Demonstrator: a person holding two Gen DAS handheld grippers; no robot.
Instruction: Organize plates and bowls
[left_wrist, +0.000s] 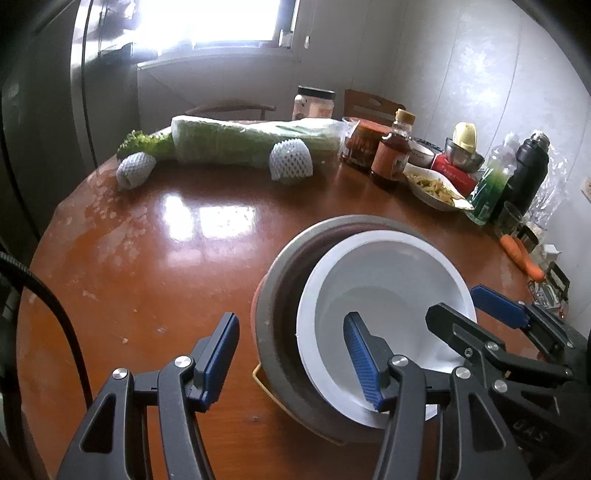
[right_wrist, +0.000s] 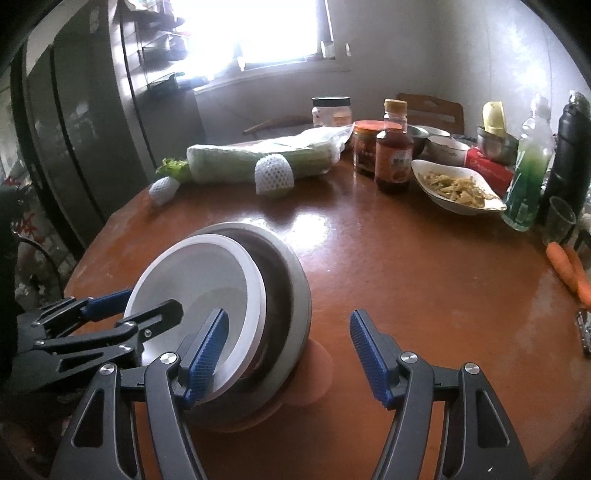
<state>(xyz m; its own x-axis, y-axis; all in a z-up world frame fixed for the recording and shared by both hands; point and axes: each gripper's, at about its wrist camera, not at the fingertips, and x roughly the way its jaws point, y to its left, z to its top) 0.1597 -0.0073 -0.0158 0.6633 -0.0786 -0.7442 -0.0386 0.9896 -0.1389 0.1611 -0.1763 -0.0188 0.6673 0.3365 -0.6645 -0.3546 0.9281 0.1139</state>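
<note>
A white bowl (left_wrist: 388, 280) (right_wrist: 199, 280) lies tilted on top of a stack: a grey bowl (left_wrist: 277, 295) (right_wrist: 295, 295) with a dark bowl inside it, over pinkish plates (right_wrist: 317, 373). My left gripper (left_wrist: 291, 321) (right_wrist: 151, 301) is open and straddles the stack's left rim, with one finger inside the white bowl and the other over the table. My right gripper (right_wrist: 288, 314) (left_wrist: 460, 301) is open and straddles the right rim the same way. Neither gripper's pads press on a bowl.
The round brown table (left_wrist: 166, 258) carries wrapped greens (left_wrist: 251, 144), foam-netted fruit (left_wrist: 291, 160), jars and a sauce bottle (right_wrist: 393, 158), a dish of food (right_wrist: 454, 186), a green bottle (right_wrist: 528, 173), a black flask (right_wrist: 569, 147) and carrots (right_wrist: 569, 266) at the right edge. Chairs stand behind.
</note>
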